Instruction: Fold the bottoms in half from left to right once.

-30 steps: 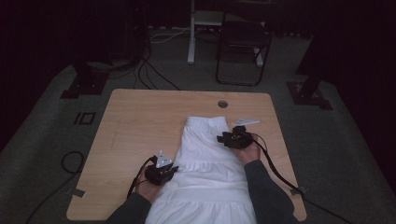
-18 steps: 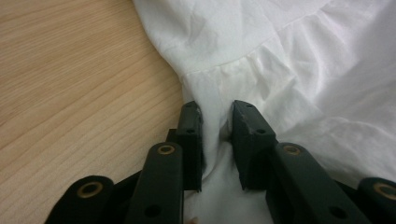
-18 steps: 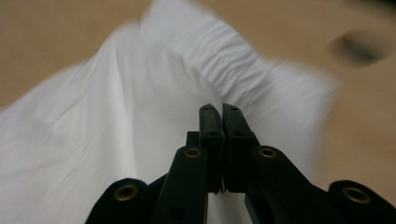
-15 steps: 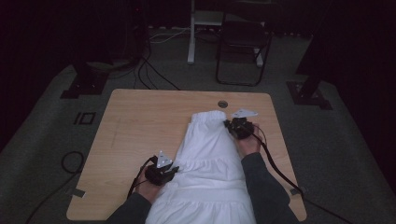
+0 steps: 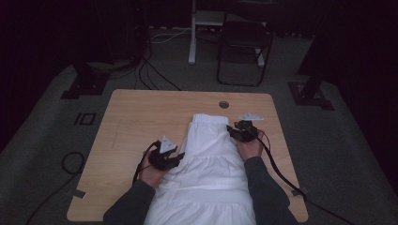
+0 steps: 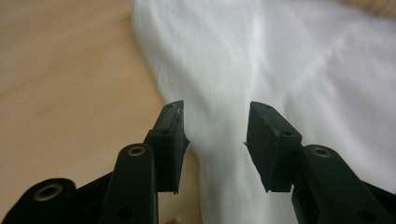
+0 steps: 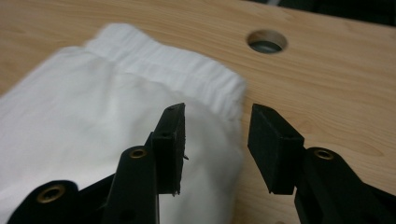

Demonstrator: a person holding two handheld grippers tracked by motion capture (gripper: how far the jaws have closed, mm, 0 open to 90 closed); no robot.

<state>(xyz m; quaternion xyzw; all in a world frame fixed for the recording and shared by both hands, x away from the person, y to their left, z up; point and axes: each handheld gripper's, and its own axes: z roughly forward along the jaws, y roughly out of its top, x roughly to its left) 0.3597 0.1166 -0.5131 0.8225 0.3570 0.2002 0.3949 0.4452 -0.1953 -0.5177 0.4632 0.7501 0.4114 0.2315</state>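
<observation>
Both grippers' jaws have just been opening and stand apart holding nothing, left gripper [image 5: 180,155] and right gripper [image 5: 230,131] releasing the white pleated cotton skirt [image 5: 209,164], now smoothed flat mid-table.

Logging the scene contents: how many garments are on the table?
1: a white gathered cotton skirt lies down the light wooden table, waistband toward the far edge, hem hanging off the near edge; anything beneath it is hidden.
</observation>
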